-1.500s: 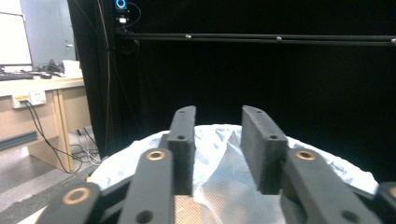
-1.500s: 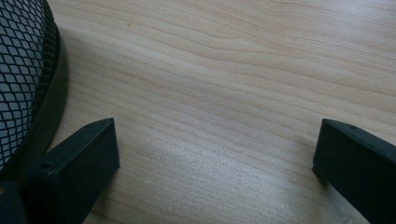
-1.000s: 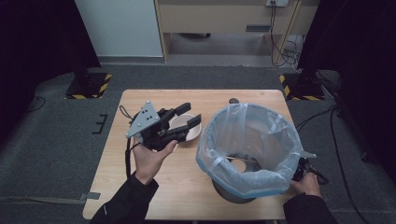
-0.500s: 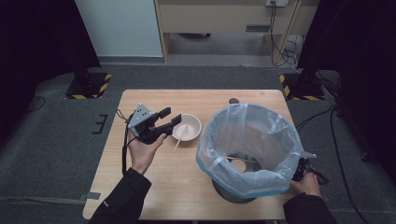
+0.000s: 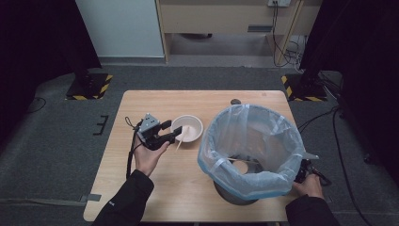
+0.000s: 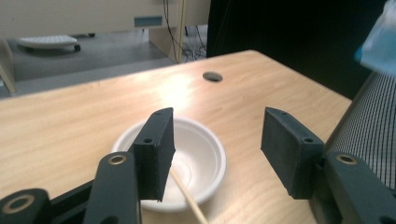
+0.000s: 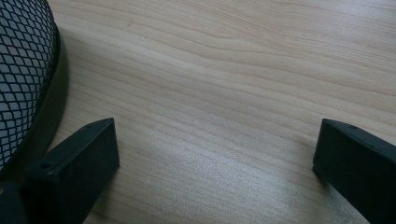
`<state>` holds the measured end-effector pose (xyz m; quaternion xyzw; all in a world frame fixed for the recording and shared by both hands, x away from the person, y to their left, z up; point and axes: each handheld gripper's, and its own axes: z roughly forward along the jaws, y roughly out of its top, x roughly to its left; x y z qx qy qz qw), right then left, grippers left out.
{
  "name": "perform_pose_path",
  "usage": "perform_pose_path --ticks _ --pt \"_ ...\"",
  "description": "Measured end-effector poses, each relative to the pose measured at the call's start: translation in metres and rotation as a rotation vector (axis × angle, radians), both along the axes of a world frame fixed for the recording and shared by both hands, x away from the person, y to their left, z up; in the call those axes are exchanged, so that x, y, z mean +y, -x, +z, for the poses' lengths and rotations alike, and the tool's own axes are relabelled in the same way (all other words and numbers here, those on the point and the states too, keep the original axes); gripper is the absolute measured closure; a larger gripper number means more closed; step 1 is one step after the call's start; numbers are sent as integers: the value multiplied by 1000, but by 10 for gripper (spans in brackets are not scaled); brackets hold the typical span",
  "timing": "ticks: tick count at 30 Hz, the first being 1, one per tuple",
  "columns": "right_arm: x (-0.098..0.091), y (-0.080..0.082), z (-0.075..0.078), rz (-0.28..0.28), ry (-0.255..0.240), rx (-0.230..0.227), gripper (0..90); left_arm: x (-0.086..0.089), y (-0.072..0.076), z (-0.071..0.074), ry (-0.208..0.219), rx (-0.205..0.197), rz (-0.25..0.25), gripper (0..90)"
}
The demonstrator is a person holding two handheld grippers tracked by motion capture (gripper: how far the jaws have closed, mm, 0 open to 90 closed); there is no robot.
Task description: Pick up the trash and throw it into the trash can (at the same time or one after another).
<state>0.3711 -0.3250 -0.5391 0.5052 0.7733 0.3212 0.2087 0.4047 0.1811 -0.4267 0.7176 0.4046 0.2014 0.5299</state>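
Left hand-held gripper (image 5: 170, 132) lower now, bowl (image 6: 196, 161) between its parted jaws.

Wooden table (image 5: 155, 197) w/ three things on it
White bowl (image 5: 187, 129) sits left of centre, thin wooden stick (image 5: 179, 143) leaning on its rim; black mesh bin (image 5: 244, 157) w/ blue-edged liner stands at right. Small dark round spot (image 5: 235, 101) near far edge, prob. a cable hole.
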Motion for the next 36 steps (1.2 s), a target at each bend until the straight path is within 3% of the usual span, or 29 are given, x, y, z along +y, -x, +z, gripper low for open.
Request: perform_pose_path --ticks 5,6,12,36 --pt "0 0 0 -2 -2 2 5 2 4 -15 -43 24 16 436" --pt "0 0 0 -2 -2 2 5 1 2 -22 -68 38 25 436" --pt "0 0 0 -2 -2 2 5 -12 -5 -36 -123 79 12 442" --pt "0 0 0 4 -1 1 5 -21 -11 -55 -230 196 5 623"
